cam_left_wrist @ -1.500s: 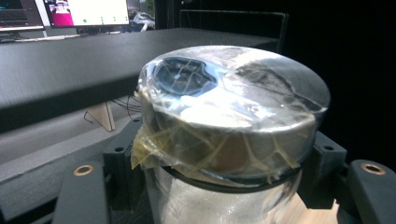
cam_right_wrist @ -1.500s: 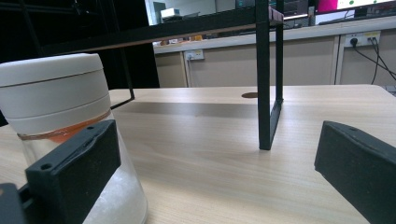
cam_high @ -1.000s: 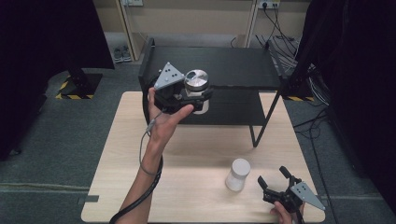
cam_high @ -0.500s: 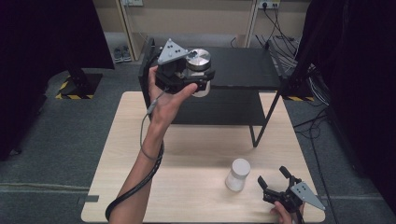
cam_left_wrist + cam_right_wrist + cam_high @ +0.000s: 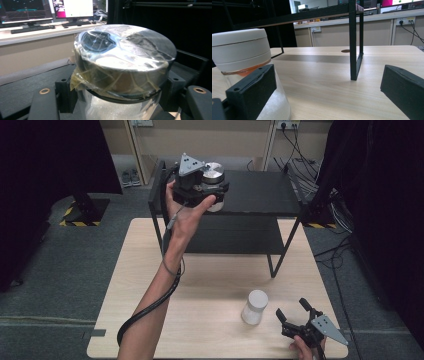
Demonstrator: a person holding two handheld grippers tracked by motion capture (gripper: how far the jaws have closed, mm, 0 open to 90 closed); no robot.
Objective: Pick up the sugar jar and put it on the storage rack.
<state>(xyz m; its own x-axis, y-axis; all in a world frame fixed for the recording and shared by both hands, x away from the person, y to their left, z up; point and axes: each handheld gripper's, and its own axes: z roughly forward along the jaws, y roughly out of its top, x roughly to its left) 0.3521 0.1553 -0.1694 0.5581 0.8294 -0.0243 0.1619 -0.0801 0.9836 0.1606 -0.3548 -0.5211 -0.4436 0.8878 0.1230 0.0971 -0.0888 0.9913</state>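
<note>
Left gripper [image 5: 209,195] is clamped tight on the silver-lidded jar [image 5: 214,176], probably shelving it atop the black rack [image 5: 260,195]; right gripper [image 5: 292,317] sits wide open, empty, below the rack beside the white jar [image 5: 255,306].

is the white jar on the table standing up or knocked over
Upright. The white jar stands on its base on the table, lid on top, beside the open right gripper.

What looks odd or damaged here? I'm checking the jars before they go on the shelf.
The silver-lidded jar held in the left gripper has crinkled clear tape stuck over its lid and down the sides, with yellowed, peeling edges. The white-lidded jar stands upright on the table; nothing is spilled.
</note>
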